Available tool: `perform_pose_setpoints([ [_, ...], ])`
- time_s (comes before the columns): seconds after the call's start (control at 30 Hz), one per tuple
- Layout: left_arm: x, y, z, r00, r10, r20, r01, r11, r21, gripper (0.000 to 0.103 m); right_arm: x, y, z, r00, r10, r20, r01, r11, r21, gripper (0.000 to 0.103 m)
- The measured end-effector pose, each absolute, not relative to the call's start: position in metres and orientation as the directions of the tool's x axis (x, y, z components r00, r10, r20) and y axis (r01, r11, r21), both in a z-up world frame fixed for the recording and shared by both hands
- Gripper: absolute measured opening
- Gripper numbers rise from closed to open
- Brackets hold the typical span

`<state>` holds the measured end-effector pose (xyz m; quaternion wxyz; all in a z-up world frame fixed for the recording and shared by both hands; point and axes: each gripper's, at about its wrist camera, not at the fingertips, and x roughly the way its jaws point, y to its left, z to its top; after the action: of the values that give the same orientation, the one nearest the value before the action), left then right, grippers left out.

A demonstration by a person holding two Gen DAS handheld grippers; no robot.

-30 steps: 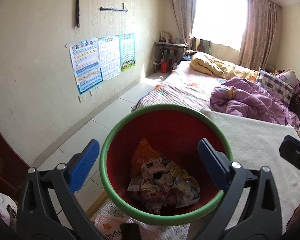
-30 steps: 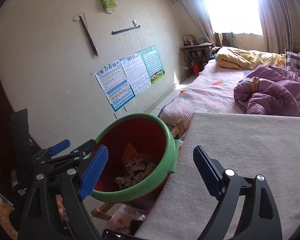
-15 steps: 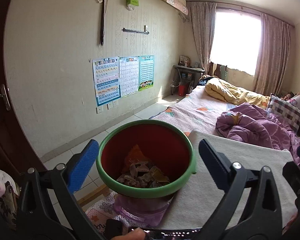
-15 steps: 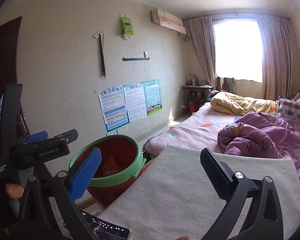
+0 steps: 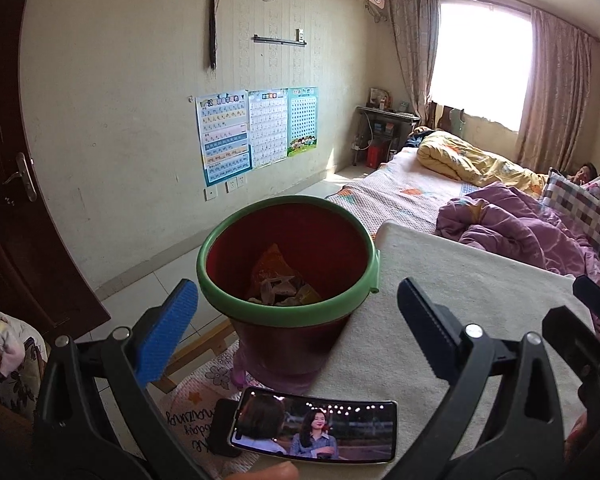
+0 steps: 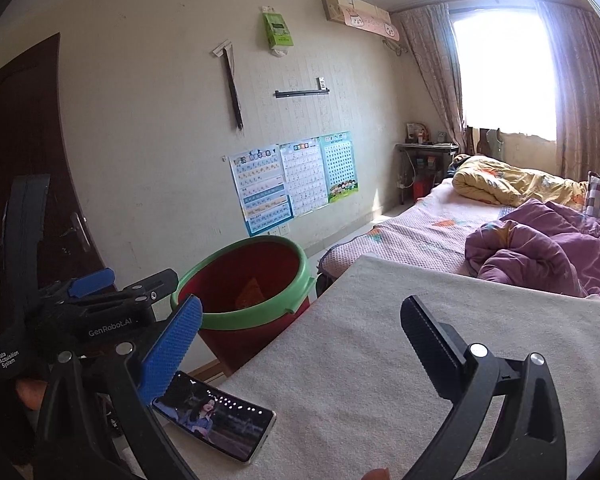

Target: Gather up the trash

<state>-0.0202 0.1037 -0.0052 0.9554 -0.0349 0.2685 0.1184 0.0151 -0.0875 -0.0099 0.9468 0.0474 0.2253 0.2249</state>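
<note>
The left gripper (image 5: 298,312) hangs with its jaws wide apart and nothing between them, pointed over a red bin (image 5: 288,264) with a green rim that stands on the floor against the left edge of a cream-covered table (image 5: 460,292). Inside the bin lies the trash (image 5: 280,284) — an orange wrapper and crumpled pieces at the bottom. The right gripper (image 6: 300,344) is also spread wide and empty — it hovers above the bare table top, with the bin off to its left. A phone (image 5: 314,430) with a lit screen lies flat at the table's near corner, just below the left gripper. Beyond the table is a bed (image 6: 432,224) with a purple quilt (image 6: 540,244) and a yellow one (image 6: 508,184), under a bright curtained window (image 6: 504,68).
</note>
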Motion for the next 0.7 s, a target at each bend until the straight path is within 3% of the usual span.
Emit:
perform_pose_setpoints([
  [0.7, -0.040, 0.118, -0.004, 0.802, 0.273, -0.531, -0.326, 0.945, -0.008, 0.098, 0.005, -0.077, -0.007, 0.771, 0.498, -0.397, -0.451, 0.867, 0.211, 0.096],
])
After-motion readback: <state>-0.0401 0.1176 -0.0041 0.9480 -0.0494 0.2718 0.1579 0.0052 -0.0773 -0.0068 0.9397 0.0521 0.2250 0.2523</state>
